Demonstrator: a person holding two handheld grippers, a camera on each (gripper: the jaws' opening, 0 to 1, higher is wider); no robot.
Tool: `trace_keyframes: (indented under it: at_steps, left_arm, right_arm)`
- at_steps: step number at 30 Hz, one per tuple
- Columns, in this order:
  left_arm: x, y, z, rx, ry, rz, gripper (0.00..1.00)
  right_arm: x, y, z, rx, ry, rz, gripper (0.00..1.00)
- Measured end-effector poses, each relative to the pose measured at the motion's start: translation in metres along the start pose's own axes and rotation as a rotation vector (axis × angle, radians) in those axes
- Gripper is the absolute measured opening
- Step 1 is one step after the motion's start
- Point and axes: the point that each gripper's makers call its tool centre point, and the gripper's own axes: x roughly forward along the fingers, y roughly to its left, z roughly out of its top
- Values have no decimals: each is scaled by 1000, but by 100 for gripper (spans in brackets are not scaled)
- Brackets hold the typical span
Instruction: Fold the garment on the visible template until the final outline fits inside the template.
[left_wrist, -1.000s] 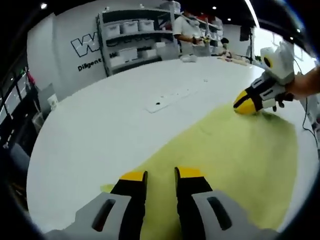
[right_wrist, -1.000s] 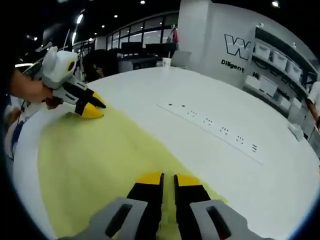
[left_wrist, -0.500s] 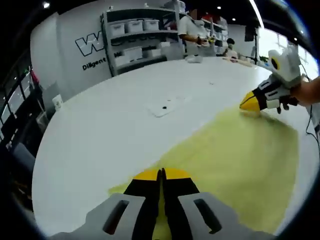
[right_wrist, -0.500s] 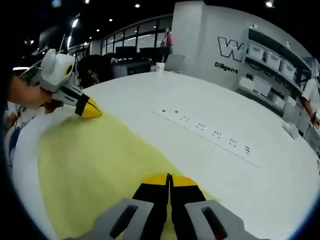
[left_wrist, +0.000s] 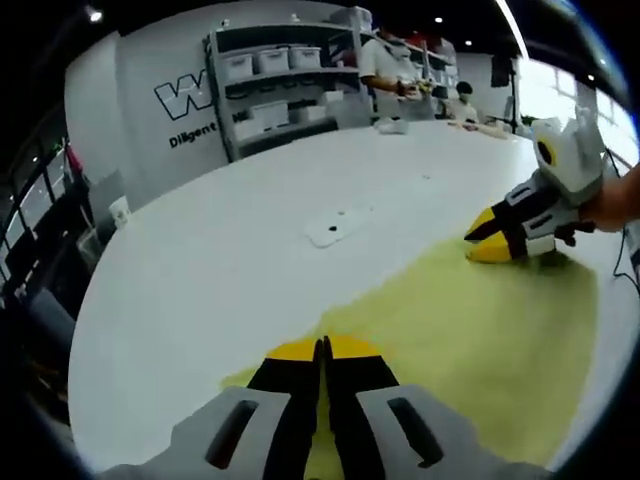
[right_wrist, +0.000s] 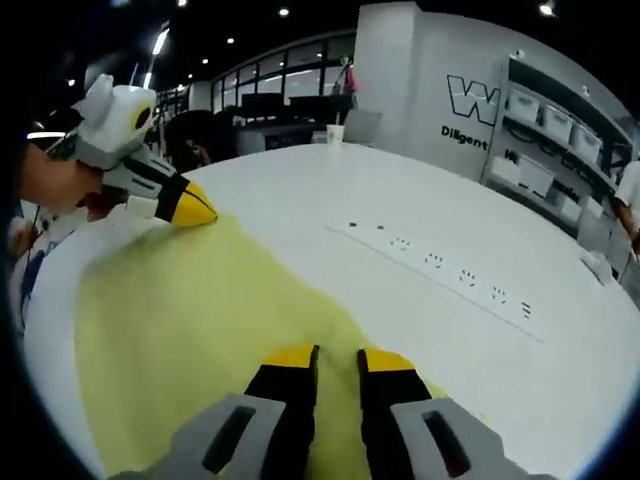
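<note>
- Since half a second ago the right gripper (right_wrist: 336, 357) has parted its jaws from pressed together to a narrow gap over the cloth; the left gripper (left_wrist: 322, 347) has kept its jaws pressed together at the near hem.
- Whether cloth is actually pinched between the left jaws, I cannot tell; the yellow tips meet right at the garment's edge.
- Spread flat on the white worktop (left_wrist: 230, 250), the yellow garment (left_wrist: 470, 330) has one gripper at each end of the same edge. I can make out no template outline on the worktop.
- Step in hand, as I judge it: taking hold of two corners before the first fold. The right side looks to have let go or missed, so the next move calls for closing again on the hem, then lifting both corners together and carrying them across.
- Shelving (left_wrist: 280, 85) with bins and a person standing behind the worktop show in the left gripper view.
- A long strip of sockets (right_wrist: 440, 275) set in the worktop shows in the right gripper view.
</note>
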Motion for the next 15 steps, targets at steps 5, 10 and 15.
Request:
trace_keyframes:
  at_steps: [5, 10, 15]
  left_arm:
    - [-6, 1, 6, 23, -21, 15, 0]
    - [-2, 1, 12, 49, -46, 47, 1]
    - [2, 2, 2, 129, -5, 80, 1]
  right_arm:
    - [-10, -2, 14, -102, -36, -20, 0]
    - [-13, -9, 23, -143, -60, -75, 0]
    - [-8, -22, 3, -156, 40, -136, 0]
